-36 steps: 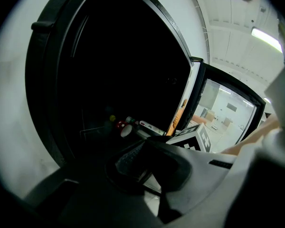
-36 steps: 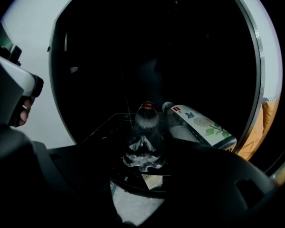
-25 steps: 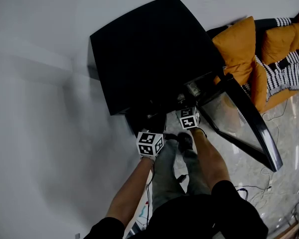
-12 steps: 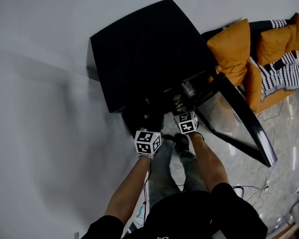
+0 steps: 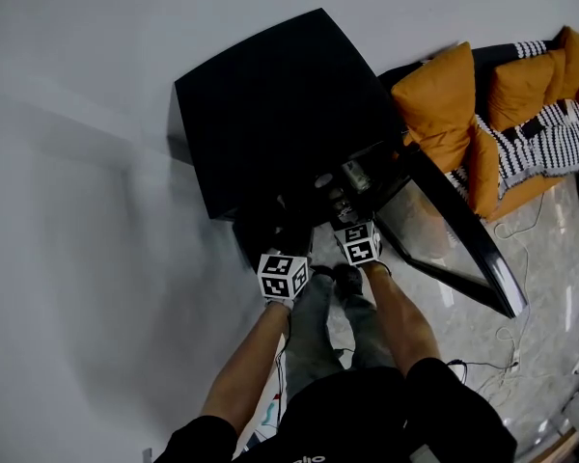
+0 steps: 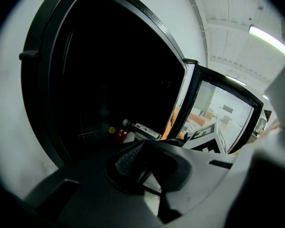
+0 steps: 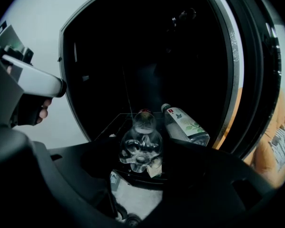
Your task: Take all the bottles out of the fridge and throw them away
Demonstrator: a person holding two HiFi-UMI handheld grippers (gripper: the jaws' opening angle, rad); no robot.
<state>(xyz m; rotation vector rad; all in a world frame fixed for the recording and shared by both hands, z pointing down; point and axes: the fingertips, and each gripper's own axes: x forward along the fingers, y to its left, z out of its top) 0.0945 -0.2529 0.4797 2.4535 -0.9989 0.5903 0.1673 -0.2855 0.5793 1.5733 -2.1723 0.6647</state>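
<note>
A black fridge (image 5: 270, 114) stands with its glass door (image 5: 454, 239) swung open to the right. My right gripper (image 5: 343, 212) is at the fridge opening, shut on a clear plastic bottle (image 7: 141, 146) whose base faces the camera and fills the gap between the jaws. A second bottle with a white and green label (image 7: 185, 125) lies on the shelf just right of it, and the same bottle (image 6: 143, 128) shows in the left gripper view beside a red cap (image 6: 121, 136). My left gripper (image 5: 294, 244) hangs just left of the right one, before the opening, its fingers together and empty.
An orange-cushioned sofa (image 5: 444, 104) with a striped blanket (image 5: 550, 138) sits right of the fridge, behind the open door. Cables (image 5: 482, 365) trail over the marble floor at the lower right. A white wall runs along the left. The person's legs (image 5: 338, 336) stand below the grippers.
My right gripper has drawn slightly back and up from the fridge shelf with the clear bottle between its jaws. The left gripper has hardly moved.
</note>
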